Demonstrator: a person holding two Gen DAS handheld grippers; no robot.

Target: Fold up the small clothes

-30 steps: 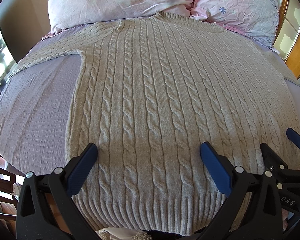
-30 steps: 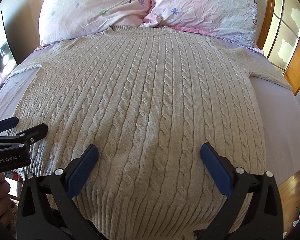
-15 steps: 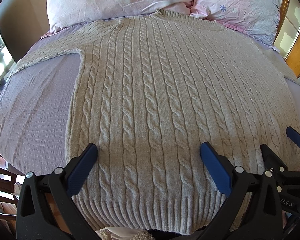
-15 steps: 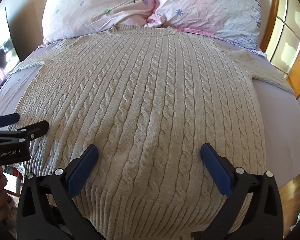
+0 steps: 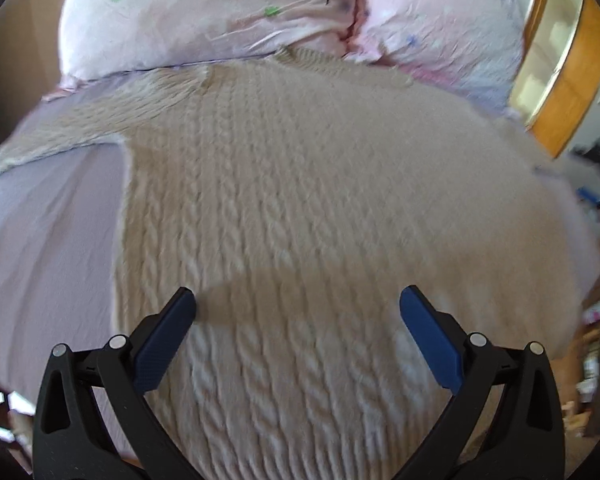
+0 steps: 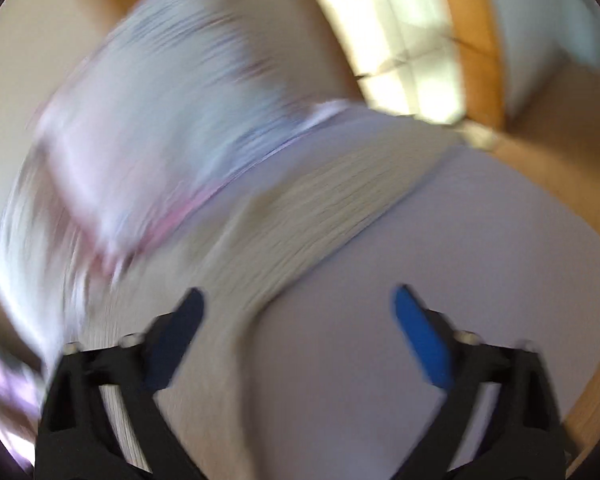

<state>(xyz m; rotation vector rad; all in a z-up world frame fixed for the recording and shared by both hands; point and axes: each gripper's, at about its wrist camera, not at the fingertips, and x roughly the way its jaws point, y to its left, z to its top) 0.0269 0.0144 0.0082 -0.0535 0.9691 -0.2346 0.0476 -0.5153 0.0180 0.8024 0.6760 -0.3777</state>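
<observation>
The left gripper [image 5: 298,304] stands wide apart, nothing between its blue pads, hovering over the lower body of the sweater [image 5: 300,208], which lies flat and spread on the bed [image 5: 48,248]. The sweater's left side edge runs straight down just beside the left pad, with bare lilac sheet open beyond it; its collar touches the two pillows [image 5: 220,20] at the head. The right gripper [image 6: 296,300] is also spread wide and holds nothing, over the sweater's right sleeve [image 6: 332,208], whose lower edge crosses between the fingers; open sheet fills the space under its right pad. Only the right view, heavily blurred, shows that sleeve and the wooden frame [image 6: 476,40] close behind; only the left shows the whole body and left sleeve.
</observation>
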